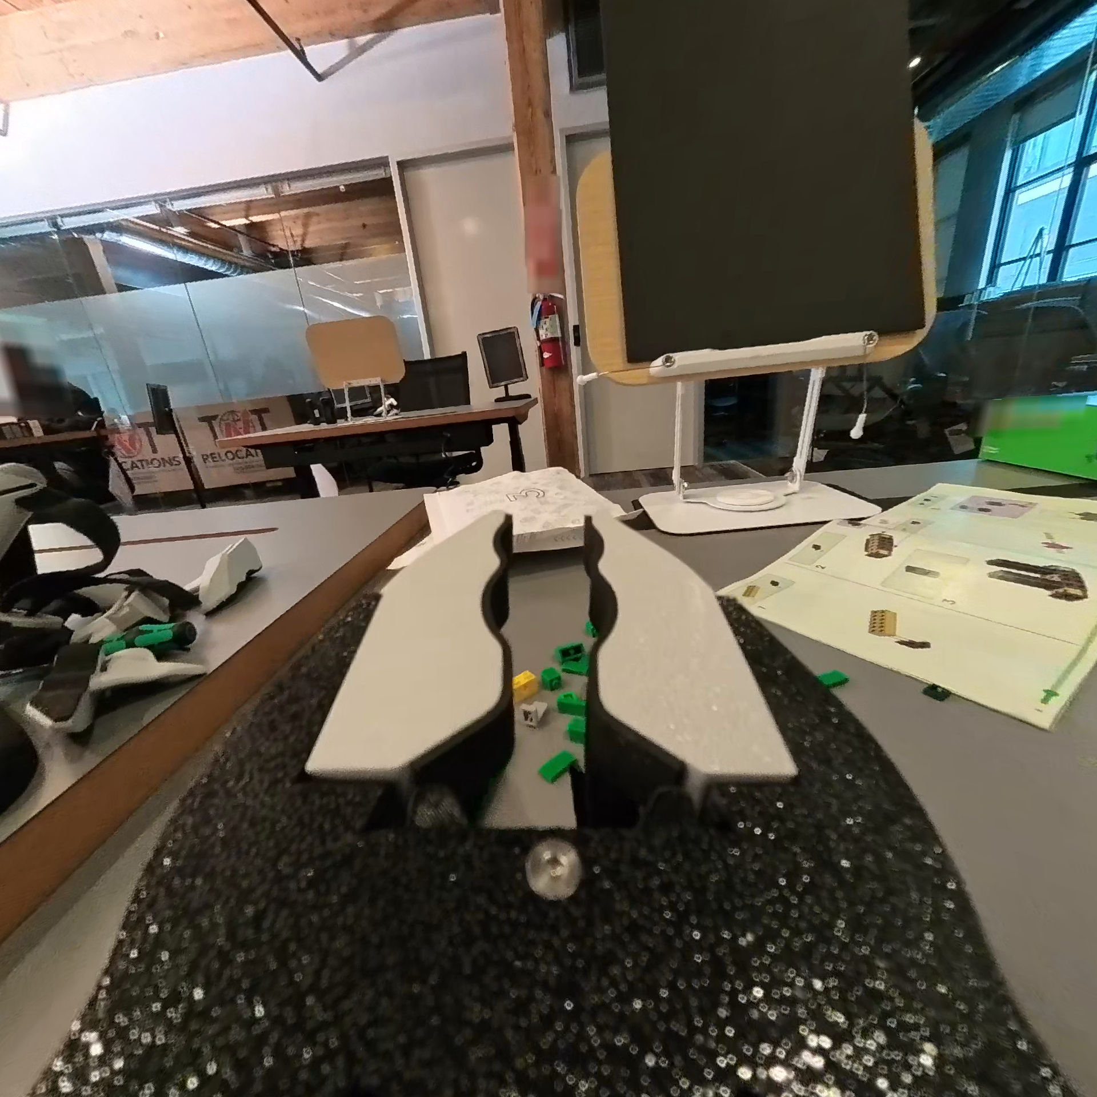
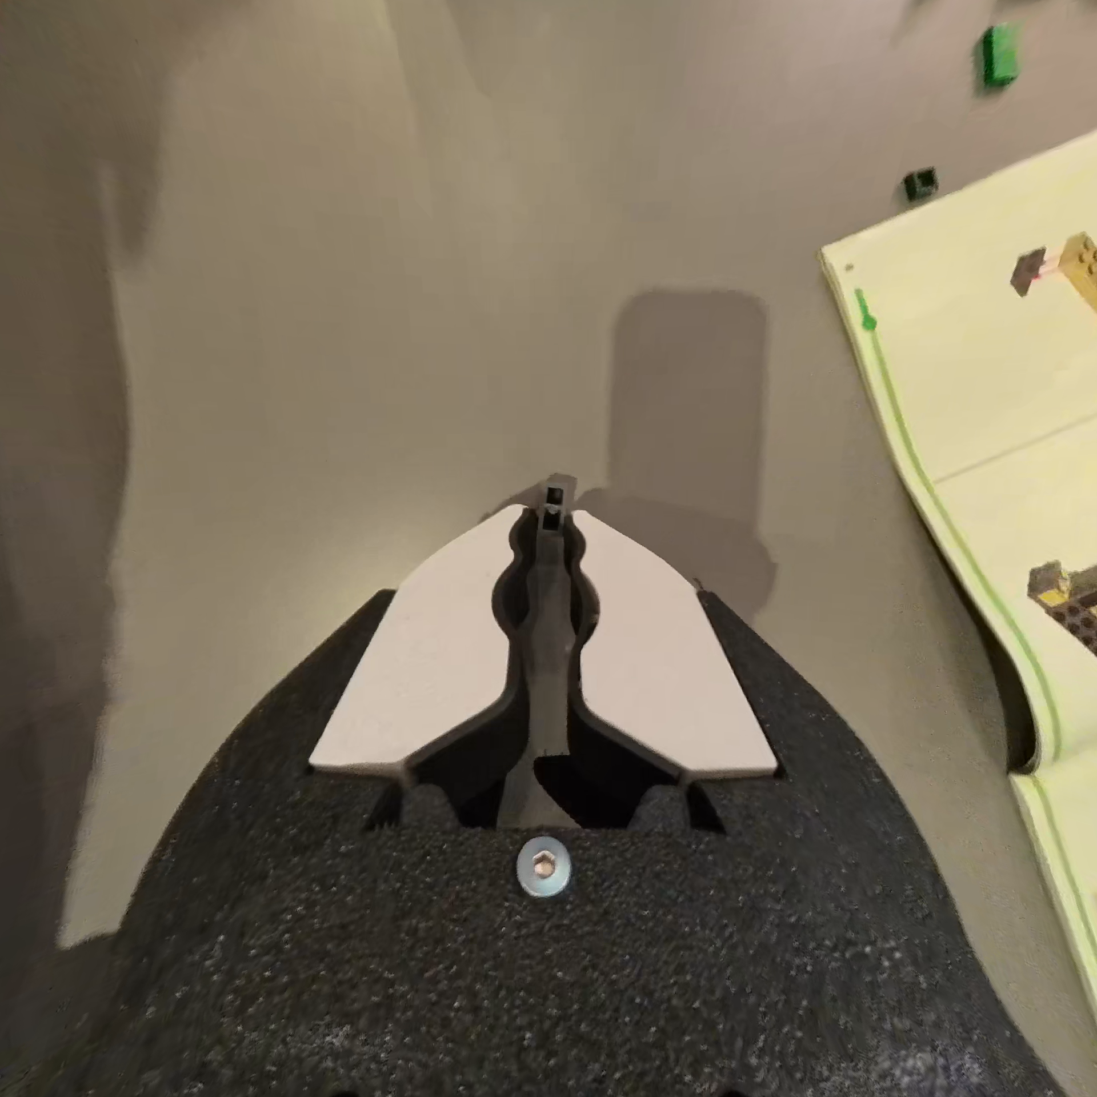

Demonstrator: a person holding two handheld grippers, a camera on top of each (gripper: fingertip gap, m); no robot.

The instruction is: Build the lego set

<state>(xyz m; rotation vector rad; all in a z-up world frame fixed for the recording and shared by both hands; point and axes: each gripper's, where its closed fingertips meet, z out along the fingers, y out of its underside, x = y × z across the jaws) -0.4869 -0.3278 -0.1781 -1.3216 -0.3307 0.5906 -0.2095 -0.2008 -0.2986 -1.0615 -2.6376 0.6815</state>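
My left gripper (image 1: 547, 525) is open and empty, held above the grey table. Between its fingers I see several loose green bricks (image 1: 570, 682), a yellow brick (image 1: 525, 682) and a small white piece (image 1: 533, 714) on the table. My right gripper (image 2: 558, 504) is shut on a small grey Lego piece (image 2: 558, 488) that sticks out past its tips, just above the bare table. A green brick (image 2: 1000, 56) and a small dark green piece (image 2: 919, 184) lie far ahead to its right; they also show in the left wrist view, the green brick (image 1: 832, 678) and the dark piece (image 1: 935, 691).
An open instruction booklet (image 1: 950, 593) lies at the right, also in the right wrist view (image 2: 979, 415). A white paper bag (image 1: 534, 504) and a tablet on a white stand (image 1: 760, 208) stand behind the bricks. Spare gripper parts and a green screwdriver (image 1: 154, 638) lie left. The gap from one gripper's tips to the other's is roughly 35 centimetres. Between my left fingertips and the green screwdriver (image 1: 154, 638) there is roughly 25 centimetres.
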